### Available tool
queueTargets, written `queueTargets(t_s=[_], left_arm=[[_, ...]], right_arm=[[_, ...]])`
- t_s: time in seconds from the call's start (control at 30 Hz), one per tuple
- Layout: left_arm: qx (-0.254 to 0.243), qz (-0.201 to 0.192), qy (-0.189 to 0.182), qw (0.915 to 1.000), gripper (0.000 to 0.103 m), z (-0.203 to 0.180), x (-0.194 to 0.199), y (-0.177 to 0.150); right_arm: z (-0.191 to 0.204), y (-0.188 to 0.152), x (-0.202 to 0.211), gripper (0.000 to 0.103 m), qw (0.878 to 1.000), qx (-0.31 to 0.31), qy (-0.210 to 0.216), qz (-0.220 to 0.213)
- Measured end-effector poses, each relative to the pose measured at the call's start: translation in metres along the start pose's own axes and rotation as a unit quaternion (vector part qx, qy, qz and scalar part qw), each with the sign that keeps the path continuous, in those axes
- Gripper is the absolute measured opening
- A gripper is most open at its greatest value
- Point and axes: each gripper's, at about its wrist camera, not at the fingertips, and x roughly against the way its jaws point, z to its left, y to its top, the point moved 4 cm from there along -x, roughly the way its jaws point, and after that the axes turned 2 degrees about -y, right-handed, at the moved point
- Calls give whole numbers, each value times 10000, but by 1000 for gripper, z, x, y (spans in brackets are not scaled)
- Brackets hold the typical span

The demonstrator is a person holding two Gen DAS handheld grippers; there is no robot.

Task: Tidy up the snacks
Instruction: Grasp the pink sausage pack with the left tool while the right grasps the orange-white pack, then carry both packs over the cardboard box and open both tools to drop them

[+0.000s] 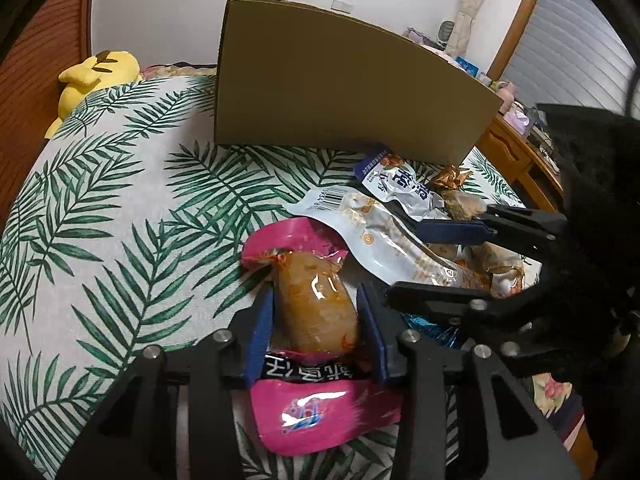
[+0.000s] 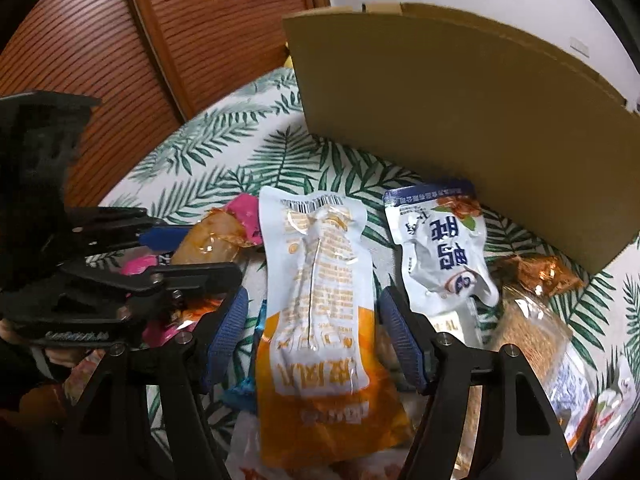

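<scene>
A heap of small wrapped snacks lies on a leaf-printed cloth [image 1: 132, 184], just in front of a tall brown cardboard box [image 1: 340, 80] that stands upright on the same cloth. None of the snacks can be seen inside the box; its opening is not visible from here, so sorting looks barely begun and most of it remains.

Nearest the box is a white and blue foil pouch [image 2: 440, 240], with a gold-wrapped brown snack [image 2: 536, 312] beside it. Further from the box lies a long white and orange packet [image 2: 320, 320], printed side down with its barcode towards the box. The right gripper [image 2: 312, 340] straddles this packet, its blue pads spread on either side and apparently not touching it.

Furthest from the box on the left is a pink-wrapped packet with a clear window showing a tan sausage-shaped snack [image 1: 316, 304]. The left gripper [image 1: 316, 332] has its blue pads on both sides of this snack, close against it; whether they are actually pinching it, I cannot tell.

A yellow plush toy [image 1: 96, 76] lies well away from the box, at the cloth's far edge.
</scene>
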Motion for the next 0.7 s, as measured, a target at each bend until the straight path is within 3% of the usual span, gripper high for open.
queueTargets(t_s=[0.23,0.3,0.33,0.43,0.7], left_arm=[[-38,-54,-13,10000,40,0,1,-1],[-45,-74,4,10000,39,0,1,-1],[-41,-84,17,10000,39,-1,1,-1],[6,-132,71,9999,39,2,4,-2],[215,-271,75,9994,39,13,15,-8]], right_arm=[[3,7,-15,70,9994,202,-170,205],[3,7,-16,66,9991,265,-230,244],[2,7,-17,59,9988,304,-290,259],[2,7,-17,54,9983,392,-337,282],[-2,4,-1,47,9990,215,-391,-100]])
